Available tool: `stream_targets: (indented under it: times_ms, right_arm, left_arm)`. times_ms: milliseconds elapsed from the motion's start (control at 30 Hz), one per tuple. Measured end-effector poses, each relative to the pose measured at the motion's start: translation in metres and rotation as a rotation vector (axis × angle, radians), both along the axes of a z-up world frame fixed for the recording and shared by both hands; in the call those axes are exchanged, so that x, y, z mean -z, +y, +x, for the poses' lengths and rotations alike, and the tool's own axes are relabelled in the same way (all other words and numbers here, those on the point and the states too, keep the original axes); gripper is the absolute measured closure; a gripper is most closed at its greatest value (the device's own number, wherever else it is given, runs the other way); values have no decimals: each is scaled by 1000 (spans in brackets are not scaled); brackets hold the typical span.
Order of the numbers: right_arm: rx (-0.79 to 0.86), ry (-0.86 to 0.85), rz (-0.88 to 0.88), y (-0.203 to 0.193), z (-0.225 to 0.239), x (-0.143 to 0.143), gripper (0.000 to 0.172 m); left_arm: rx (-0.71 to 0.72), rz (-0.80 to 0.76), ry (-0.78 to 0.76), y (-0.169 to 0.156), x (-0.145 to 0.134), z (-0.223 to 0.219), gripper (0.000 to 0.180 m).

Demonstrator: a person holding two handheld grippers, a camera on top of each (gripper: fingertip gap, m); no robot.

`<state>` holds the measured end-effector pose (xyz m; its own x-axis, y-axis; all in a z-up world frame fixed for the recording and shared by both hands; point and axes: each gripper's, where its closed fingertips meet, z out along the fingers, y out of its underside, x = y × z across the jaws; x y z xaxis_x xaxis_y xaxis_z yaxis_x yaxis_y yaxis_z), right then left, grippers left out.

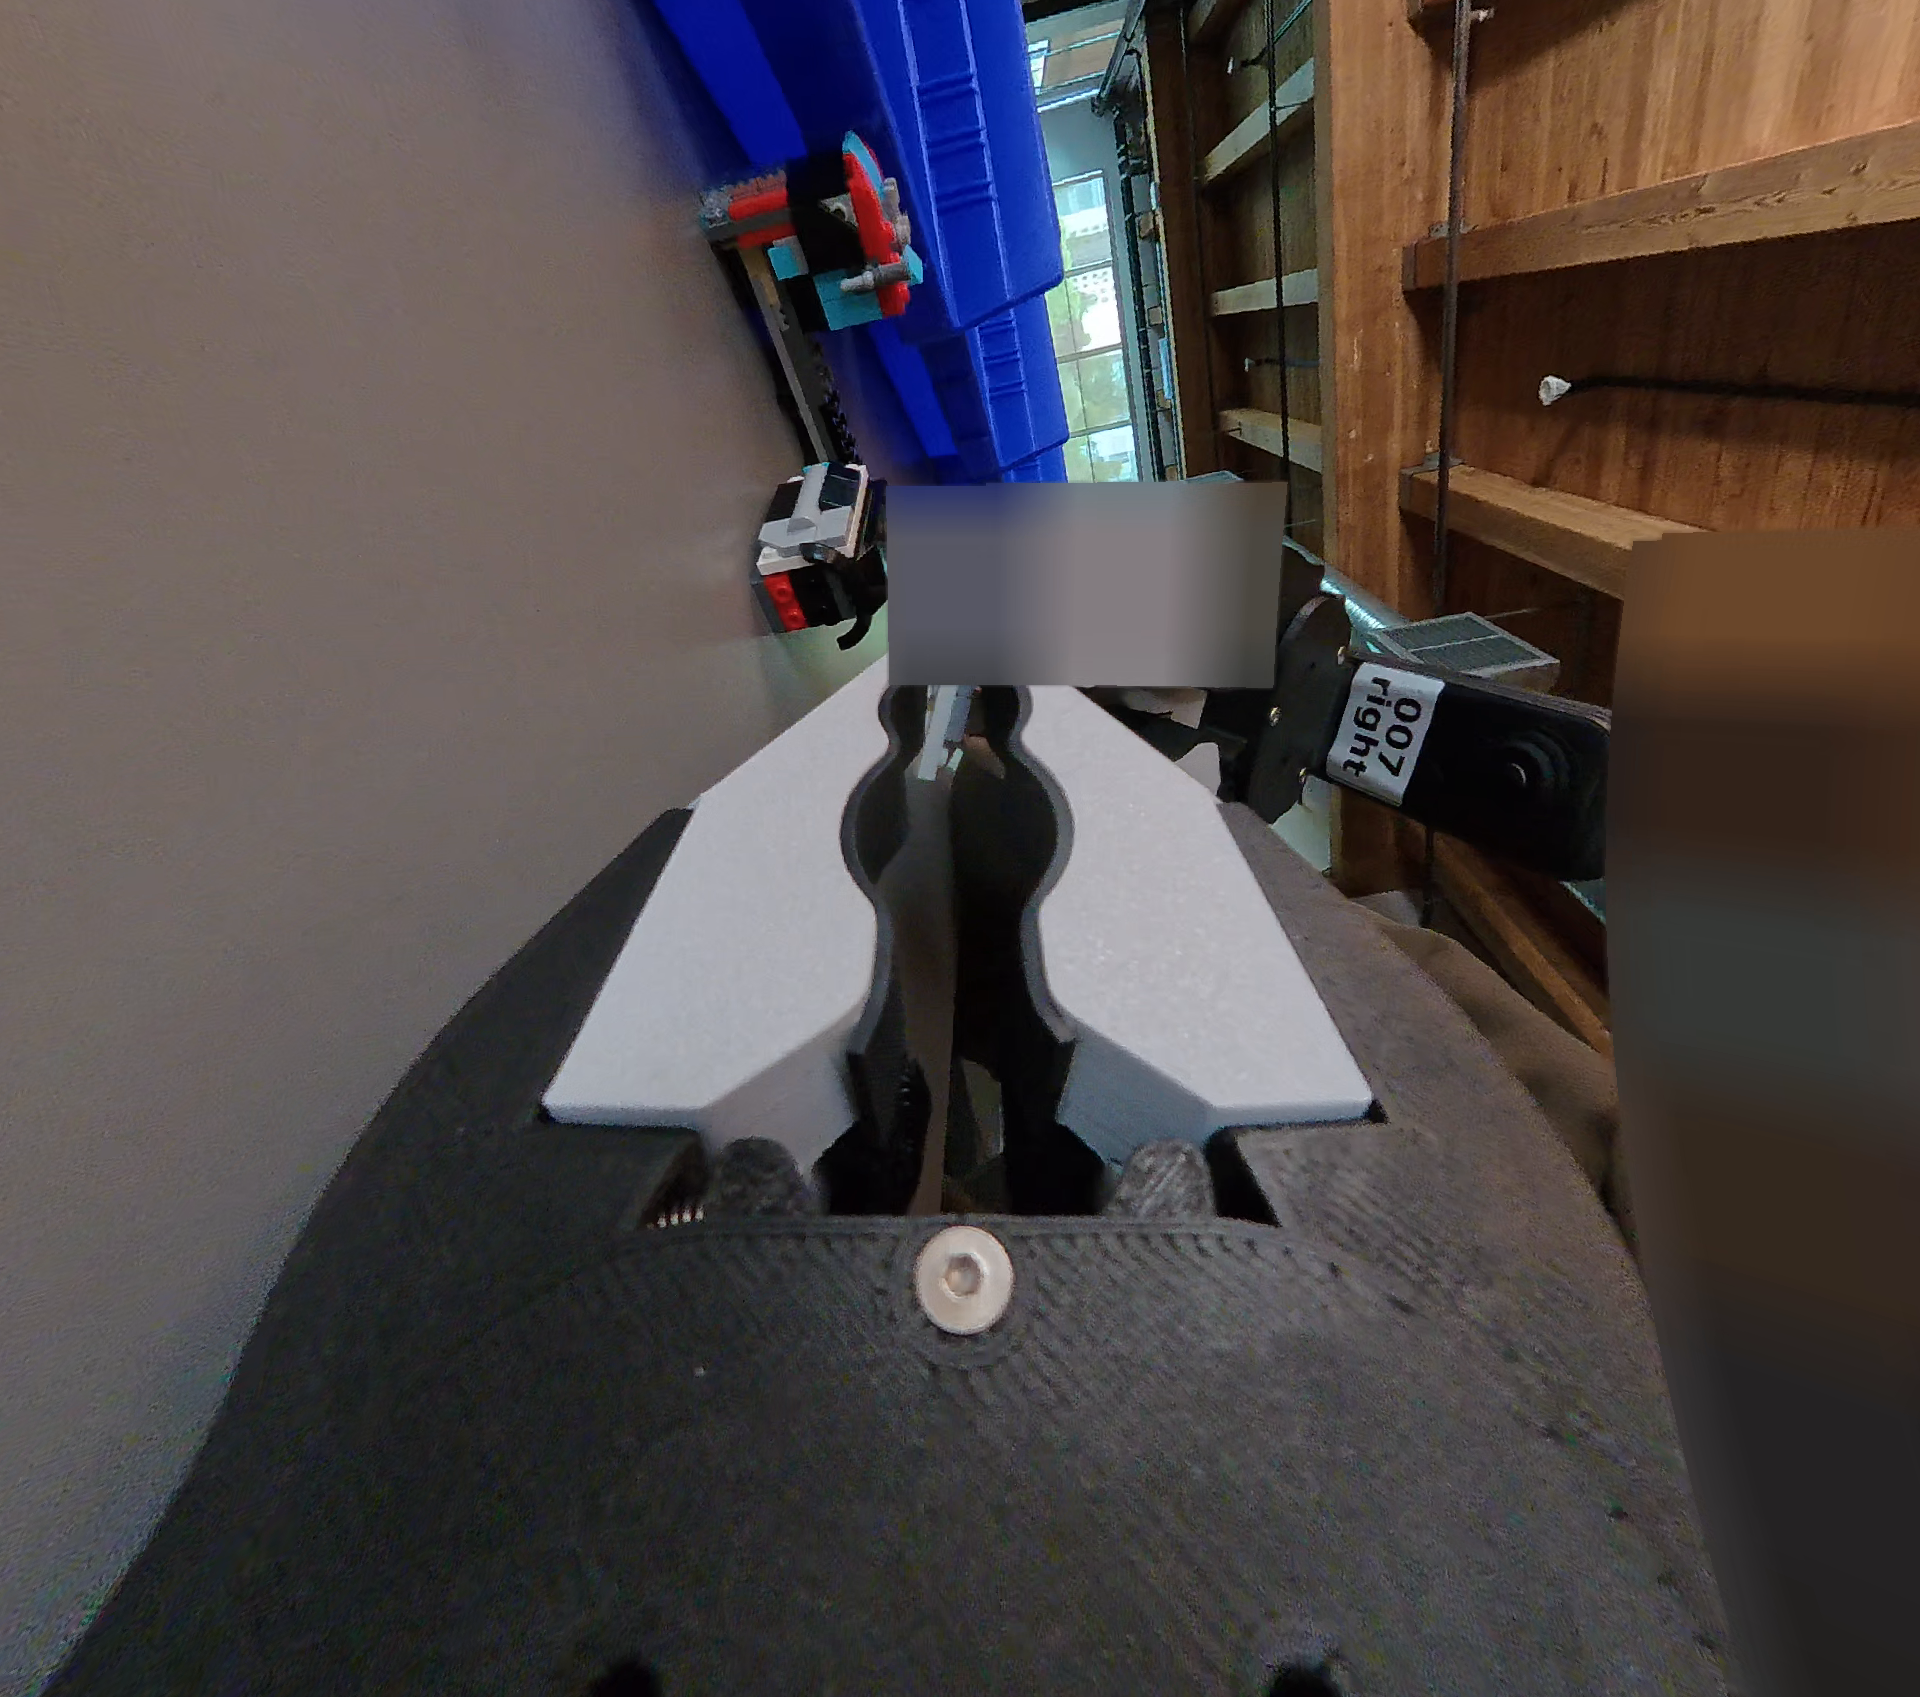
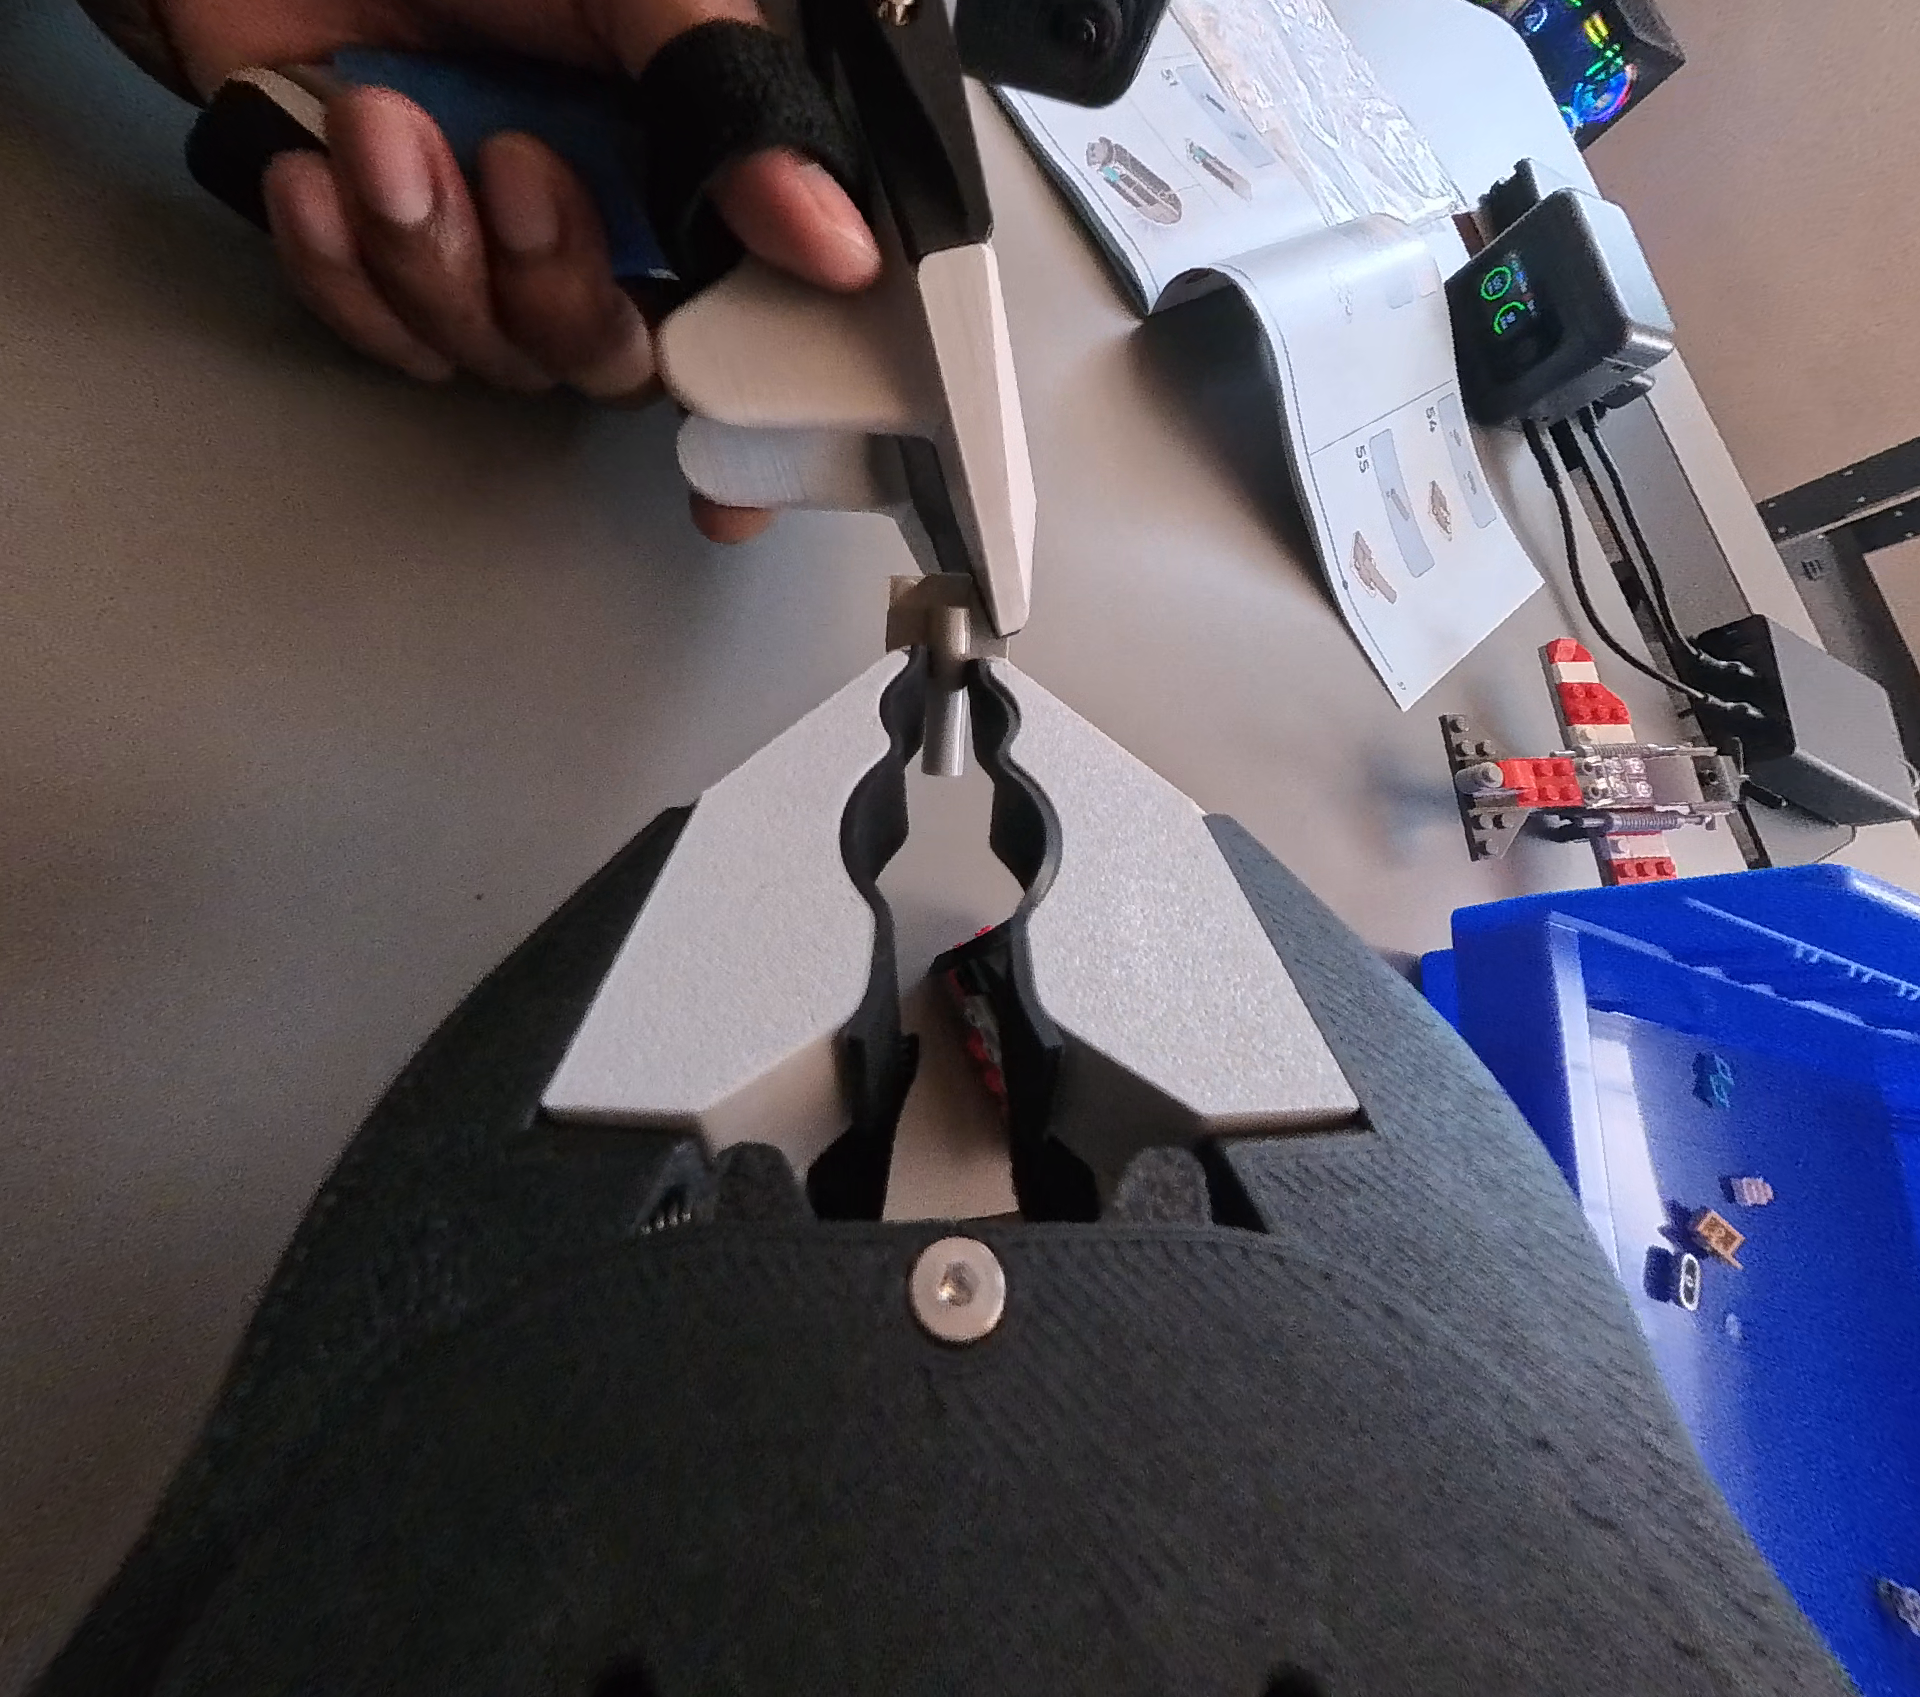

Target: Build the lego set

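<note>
Right wrist view is showing the right gripper [image 2: 943, 671] pinching a small grey pin [image 2: 942, 728] above the table [image 2: 312, 608], while the left gripper [image 2: 961, 608] is clamping the grey piece [image 2: 914, 608] on its far end. Both parts are looking light, stiff and slick — tiny things, best gripped along the shaft.

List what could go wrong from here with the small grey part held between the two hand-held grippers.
1. The right hand-held gripper pinches only the thin grey pin at its very fingertips, so a twist could let it slip.
2. The left hand-held gripper grips the small grey piece by one edge; opposing pulls may pop the two parts apart over the table.
3. A dropped part could roll toward the blue bin and be lost among loose bits.
</note>
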<state>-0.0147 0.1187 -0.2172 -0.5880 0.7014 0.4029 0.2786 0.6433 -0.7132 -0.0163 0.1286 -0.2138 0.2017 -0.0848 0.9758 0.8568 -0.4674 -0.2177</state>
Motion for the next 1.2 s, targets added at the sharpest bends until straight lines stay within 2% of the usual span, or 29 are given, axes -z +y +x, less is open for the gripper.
stream_targets:
  times_ms: [300, 867, 1200]
  right_arm:
    - [17, 9, 21, 2, -2, 2, 163]
    - [25, 41, 44, 3, -5, -1, 163]
    - [21, 35, 66, 3, -5, -5, 163]
  left_arm:
    - [-17, 1, -44, 1, -1, -2, 165]
    - [-12, 13, 14, 1, -1, -1, 167]
    - [-13, 32, -44, 0, -5, -3, 167]
